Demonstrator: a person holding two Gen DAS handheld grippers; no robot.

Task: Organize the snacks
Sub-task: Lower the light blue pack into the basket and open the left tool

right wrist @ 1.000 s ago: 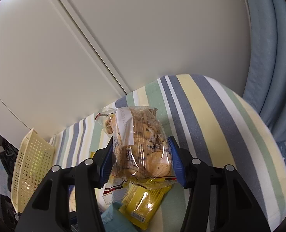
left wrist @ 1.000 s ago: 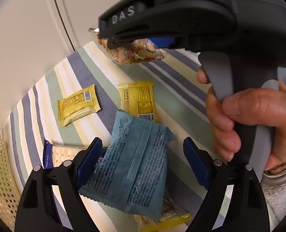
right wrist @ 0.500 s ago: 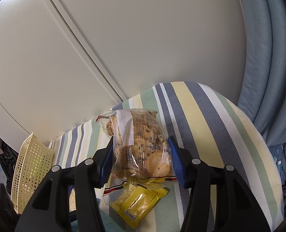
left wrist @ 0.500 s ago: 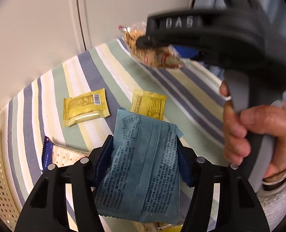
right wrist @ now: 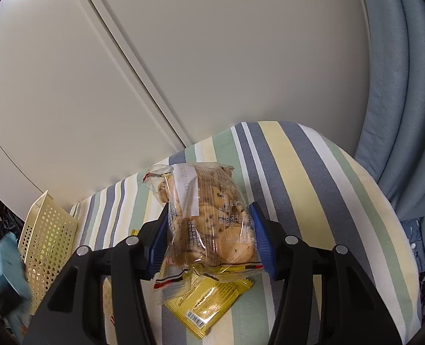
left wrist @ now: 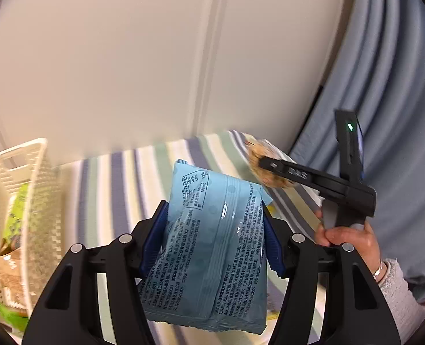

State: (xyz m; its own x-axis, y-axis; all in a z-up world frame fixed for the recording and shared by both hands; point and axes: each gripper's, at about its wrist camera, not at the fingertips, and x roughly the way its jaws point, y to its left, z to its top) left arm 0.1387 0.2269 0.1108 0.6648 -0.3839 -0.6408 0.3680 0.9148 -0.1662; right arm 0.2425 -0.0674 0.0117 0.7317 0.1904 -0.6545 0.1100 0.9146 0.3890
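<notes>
the left gripper (left wrist: 215, 235) clamps a light blue foil snack packet with printed text (left wrist: 209, 253) between its blue pads, holding it raised above the striped blue, green, yellow and white tablecloth (left wrist: 120, 189). the cream perforated plastic basket (left wrist: 37, 201) stands at the cloth's left edge, blurred; green and brown packets (left wrist: 11, 230) lie inside, their print unreadable. bare cloth lies between packet and basket rim.

the right gripper (right wrist: 208, 238) grips a clear plastic bag of chocolate-chip cookies (right wrist: 209, 224) from both sides, lifted clear of the cloth. directly below it lies a yellow foil snack sachet with a barcode (right wrist: 209, 302), partly hidden by the bag's lower seal. to the right the cloth is bare up to its rounded edge, where a blue-grey curtain (right wrist: 408, 115) hangs close. a pale panelled wall (right wrist: 183, 57) borders the far edge. the person's right hand (left wrist: 347, 235) shows in the left view, cut off at the sleeve.
</notes>
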